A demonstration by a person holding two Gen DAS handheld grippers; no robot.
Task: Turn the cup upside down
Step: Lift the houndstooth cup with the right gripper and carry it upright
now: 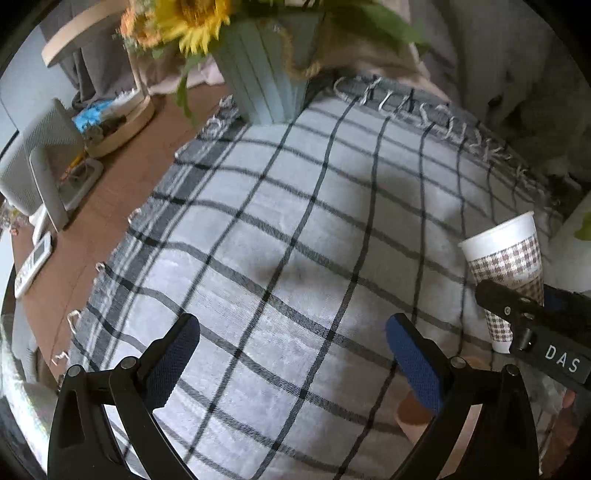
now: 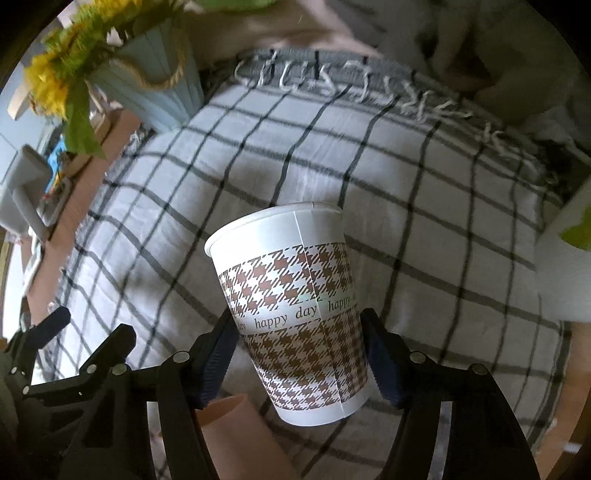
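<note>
A white paper cup (image 2: 295, 306) with a brown houndstooth band and the words "happy day" is held upright, rim up, above the checked cloth (image 2: 424, 206). My right gripper (image 2: 299, 332) is shut on the cup's lower half, one blue pad on each side. The cup also shows at the right edge of the left wrist view (image 1: 506, 269), with the right gripper's black finger (image 1: 517, 314) across it. My left gripper (image 1: 291, 347) is open and empty over the cloth, left of the cup.
A pale blue ribbed vase (image 1: 269, 74) with sunflowers (image 1: 192, 22) stands at the cloth's far edge. A wooden tray (image 1: 118, 125), a grey stand (image 1: 40, 173) and a white remote (image 1: 33, 262) lie on the brown table at the left.
</note>
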